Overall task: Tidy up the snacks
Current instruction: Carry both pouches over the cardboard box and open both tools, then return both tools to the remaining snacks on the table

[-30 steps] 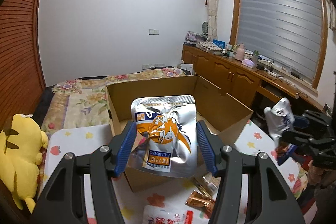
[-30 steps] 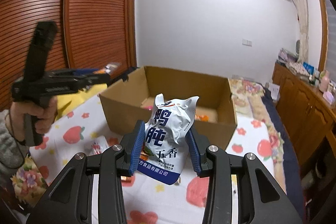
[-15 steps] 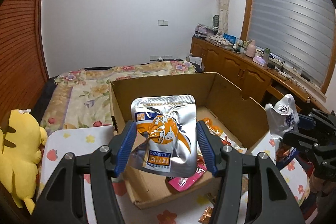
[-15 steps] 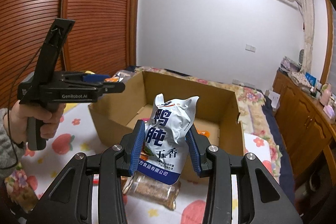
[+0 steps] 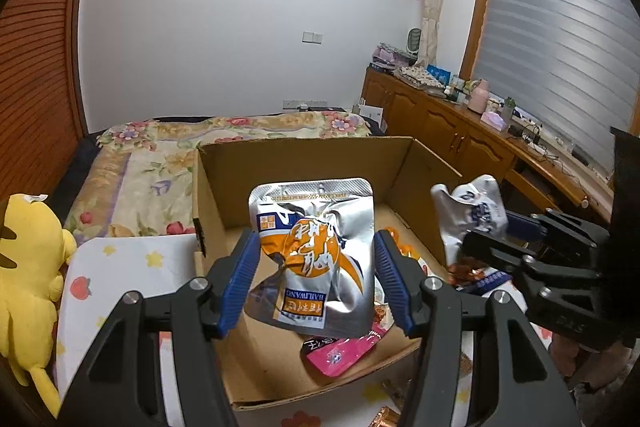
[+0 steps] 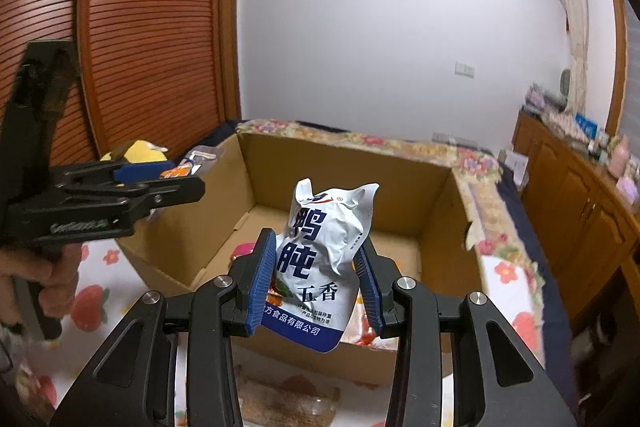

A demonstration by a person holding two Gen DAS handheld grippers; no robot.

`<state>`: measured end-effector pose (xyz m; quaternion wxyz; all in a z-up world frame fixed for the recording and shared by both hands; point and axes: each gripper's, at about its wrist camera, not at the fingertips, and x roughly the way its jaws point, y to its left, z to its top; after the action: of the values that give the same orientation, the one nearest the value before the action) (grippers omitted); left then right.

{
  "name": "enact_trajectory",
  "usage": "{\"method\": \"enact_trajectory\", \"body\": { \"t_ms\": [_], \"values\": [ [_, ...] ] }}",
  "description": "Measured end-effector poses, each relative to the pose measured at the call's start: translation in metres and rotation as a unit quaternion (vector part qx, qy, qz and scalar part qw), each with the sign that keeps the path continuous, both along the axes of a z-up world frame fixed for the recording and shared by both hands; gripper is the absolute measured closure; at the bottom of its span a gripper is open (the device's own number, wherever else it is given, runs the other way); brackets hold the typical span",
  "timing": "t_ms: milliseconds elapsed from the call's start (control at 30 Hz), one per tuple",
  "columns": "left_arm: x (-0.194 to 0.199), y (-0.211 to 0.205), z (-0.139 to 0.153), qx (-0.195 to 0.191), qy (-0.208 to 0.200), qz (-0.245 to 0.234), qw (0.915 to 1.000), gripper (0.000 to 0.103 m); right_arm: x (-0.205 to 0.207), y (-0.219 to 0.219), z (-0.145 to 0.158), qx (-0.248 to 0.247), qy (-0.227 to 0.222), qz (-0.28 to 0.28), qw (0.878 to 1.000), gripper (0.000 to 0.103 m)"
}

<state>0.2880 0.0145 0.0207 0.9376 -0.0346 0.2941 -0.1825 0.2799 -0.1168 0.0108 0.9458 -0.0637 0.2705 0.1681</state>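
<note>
My left gripper (image 5: 316, 279) is shut on a silver and orange snack pouch (image 5: 316, 247) and holds it over the open cardboard box (image 5: 304, 159). My right gripper (image 6: 320, 283) is shut on a white and blue snack pouch (image 6: 324, 251), held above the box's near wall (image 6: 440, 195). The right gripper and its pouch also show at the right of the left wrist view (image 5: 472, 211). The left gripper shows at the left of the right wrist view (image 6: 160, 187). A pink packet (image 5: 340, 351) and orange packets lie inside the box.
The box stands on a white cloth with fruit prints (image 5: 120, 267). A yellow plush toy (image 5: 28, 259) sits at the left. A bed with a flowered cover (image 5: 160, 147) lies behind. Wooden cabinets (image 5: 460, 139) line the right wall. Loose packets (image 6: 288, 403) lie before the box.
Both grippers moved forward and up with their pouches, from in front of the box to above its opening. The box's inside and its packets came into view.
</note>
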Motion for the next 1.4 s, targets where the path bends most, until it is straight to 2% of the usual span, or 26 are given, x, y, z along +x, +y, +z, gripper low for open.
{"method": "enact_trajectory", "body": {
  "t_ms": [333, 400, 467, 533, 700, 800, 933, 1167, 1400],
  "values": [
    [0.002, -0.006, -0.009, 0.010, 0.007, 0.000, 0.9999, 0.044, 0.017, -0.012, -0.021, 0.025, 0.035, -0.021, 0.999, 0.063],
    [0.001, -0.006, -0.008, 0.007, 0.007, 0.001, 1.0000, 0.039, 0.018, -0.012, -0.022, 0.026, 0.035, -0.020, 0.999, 0.060],
    [-0.001, -0.004, -0.009, 0.003, 0.008, 0.002, 1.0000, 0.033, 0.019, -0.013, -0.022, 0.029, 0.034, -0.020, 0.999, 0.049],
    [-0.003, -0.002, -0.008, 0.003, 0.008, 0.005, 0.9999, 0.027, 0.017, -0.013, -0.019, 0.035, 0.032, -0.013, 0.999, 0.049],
    [-0.015, -0.002, -0.009, 0.011, 0.002, -0.002, 0.9999, 0.024, -0.011, -0.011, -0.009, 0.039, 0.007, 0.004, 0.999, 0.049],
    [-0.025, -0.003, -0.009, 0.025, -0.012, 0.000, 0.9996, 0.016, -0.032, -0.012, -0.006, 0.039, -0.004, 0.016, 0.999, 0.049],
    [-0.040, -0.002, -0.009, 0.032, -0.025, -0.003, 0.9991, 0.001, -0.056, -0.016, -0.008, 0.038, -0.010, 0.025, 0.999, 0.048],
    [-0.065, -0.007, -0.013, 0.042, -0.036, -0.006, 0.9985, 0.000, -0.077, -0.030, -0.018, 0.053, 0.005, 0.017, 0.998, 0.032],
    [-0.089, -0.014, -0.027, 0.041, -0.023, -0.028, 0.9985, 0.000, -0.092, -0.051, -0.028, 0.047, 0.012, -0.005, 0.999, 0.027]
  ]
}}
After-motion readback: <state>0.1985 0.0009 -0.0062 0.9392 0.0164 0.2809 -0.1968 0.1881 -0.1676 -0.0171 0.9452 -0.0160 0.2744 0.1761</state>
